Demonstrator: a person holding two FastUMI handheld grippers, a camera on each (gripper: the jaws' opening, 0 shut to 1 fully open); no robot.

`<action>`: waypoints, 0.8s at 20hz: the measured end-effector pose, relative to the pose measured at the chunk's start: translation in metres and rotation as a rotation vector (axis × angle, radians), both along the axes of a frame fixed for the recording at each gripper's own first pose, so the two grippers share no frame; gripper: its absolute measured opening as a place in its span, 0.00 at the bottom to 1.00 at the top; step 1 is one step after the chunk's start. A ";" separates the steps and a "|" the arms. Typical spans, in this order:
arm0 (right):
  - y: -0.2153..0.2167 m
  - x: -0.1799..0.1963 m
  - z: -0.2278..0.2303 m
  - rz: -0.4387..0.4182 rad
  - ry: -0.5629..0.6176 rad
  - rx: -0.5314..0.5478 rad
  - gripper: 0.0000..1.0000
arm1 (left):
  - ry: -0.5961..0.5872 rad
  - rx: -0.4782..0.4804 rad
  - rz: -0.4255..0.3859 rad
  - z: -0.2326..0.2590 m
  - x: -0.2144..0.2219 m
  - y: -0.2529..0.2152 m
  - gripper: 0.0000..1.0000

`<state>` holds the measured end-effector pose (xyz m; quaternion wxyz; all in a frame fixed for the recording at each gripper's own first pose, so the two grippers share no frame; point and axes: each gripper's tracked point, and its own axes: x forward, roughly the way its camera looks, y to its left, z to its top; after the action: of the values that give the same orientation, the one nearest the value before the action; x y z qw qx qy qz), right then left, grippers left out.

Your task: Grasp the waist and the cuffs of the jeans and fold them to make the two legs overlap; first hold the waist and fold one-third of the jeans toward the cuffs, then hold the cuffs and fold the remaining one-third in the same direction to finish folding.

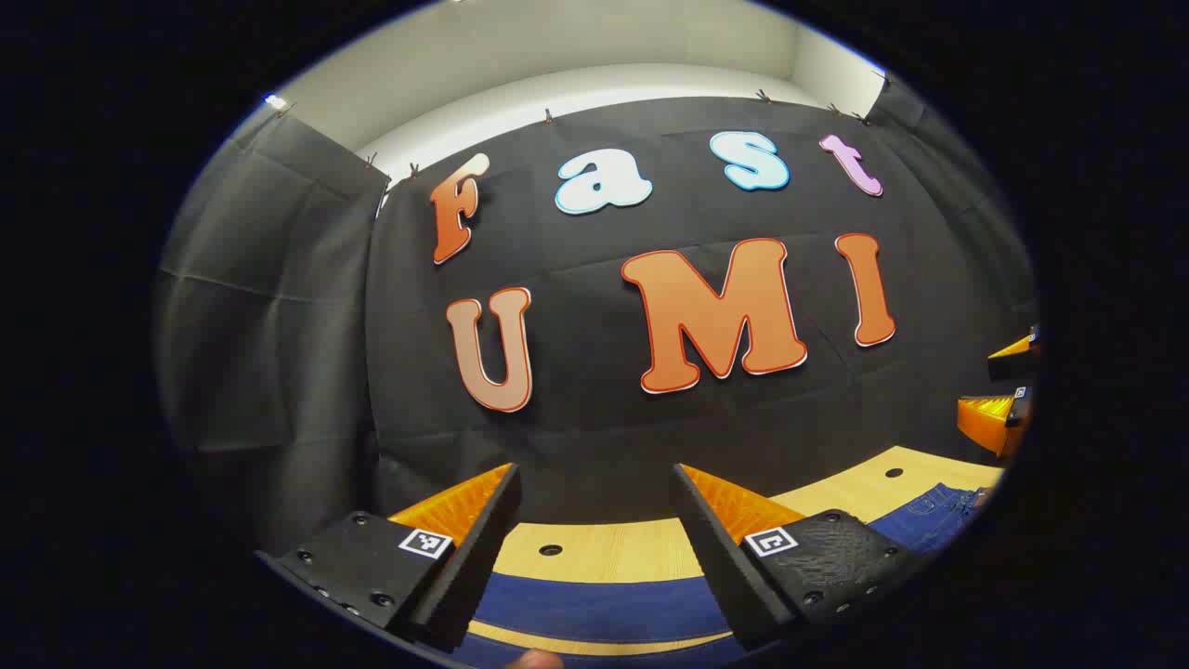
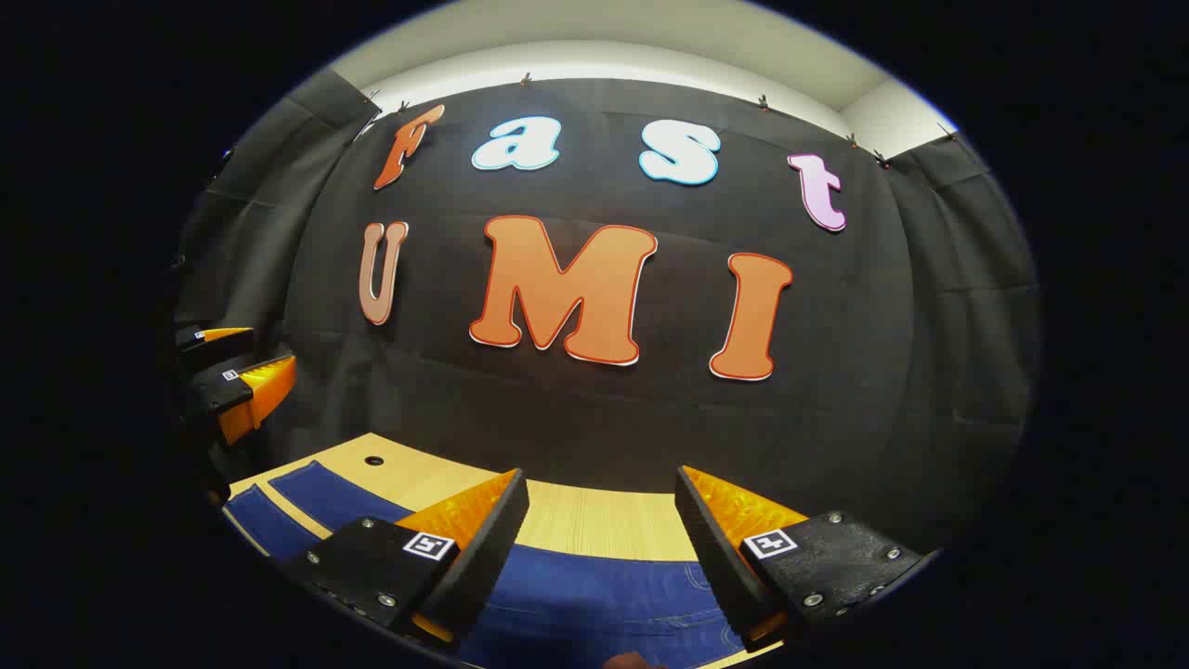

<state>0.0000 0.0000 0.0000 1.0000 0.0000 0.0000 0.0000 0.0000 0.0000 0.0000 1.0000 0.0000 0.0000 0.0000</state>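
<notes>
Blue denim: 1 pr jeans (image 2: 594,585) flat on my wooden bench (image 2: 594,520), below both tongs. My left tongs (image 1: 594,548) & right tongs (image 2: 602,548): jaws apart, nothing held. No legible labels.

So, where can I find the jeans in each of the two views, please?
Left gripper view: the jeans lie as a blue band along the bottom, between the open fingers, reaching to the lower right.
Right gripper view: the jeans lie at the bottom centre, with the legs stretching to the lower left.
Shared landmark: the wooden table with its small dark holes.
</notes>
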 end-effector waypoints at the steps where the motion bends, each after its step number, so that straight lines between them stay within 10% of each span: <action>1: -0.001 0.000 -0.002 -0.001 0.004 0.000 0.97 | 0.001 0.004 0.002 0.000 -0.001 -0.002 1.00; 16: -0.003 -0.004 0.003 -0.004 -0.033 0.022 0.97 | -0.018 -0.022 -0.022 -0.001 -0.008 -0.006 0.97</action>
<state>-0.0044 -0.0028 0.0031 0.9998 0.0109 -0.0167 -0.0018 -0.0080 -0.0055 -0.0010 0.9998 -0.0109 -0.0092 -0.0112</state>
